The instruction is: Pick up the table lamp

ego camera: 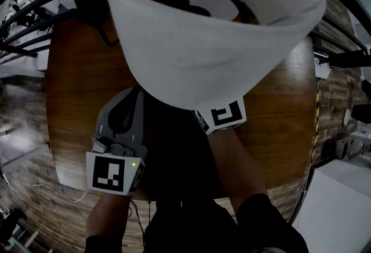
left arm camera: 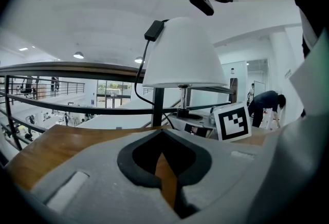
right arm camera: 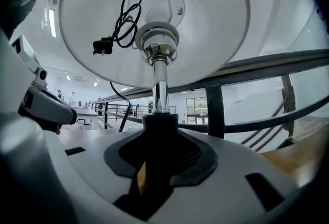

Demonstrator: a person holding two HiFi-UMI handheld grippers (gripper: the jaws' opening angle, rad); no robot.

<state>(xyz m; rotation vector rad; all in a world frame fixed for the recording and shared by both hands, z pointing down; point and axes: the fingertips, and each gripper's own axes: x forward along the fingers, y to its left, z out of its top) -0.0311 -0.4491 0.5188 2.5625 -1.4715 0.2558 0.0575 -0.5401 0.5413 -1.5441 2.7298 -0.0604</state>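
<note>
The right gripper (right arm camera: 153, 179) is clamped on the black lower stem (right arm camera: 160, 133) of the table lamp (right arm camera: 154, 28), which appears to stand on the round wooden table (ego camera: 72, 101). Grip firmly and lift straight up, keeping the top-heavy shade (ego camera: 232, 31) upright and watching the bundled plug cord (right arm camera: 117, 25). Further left, the left gripper (left arm camera: 165, 164) rests closed and empty

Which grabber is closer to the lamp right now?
Right. The right gripper is closed on the table lamp at its dark stem, under the shade; the left gripper is clear of it, over the wooden table.
</note>
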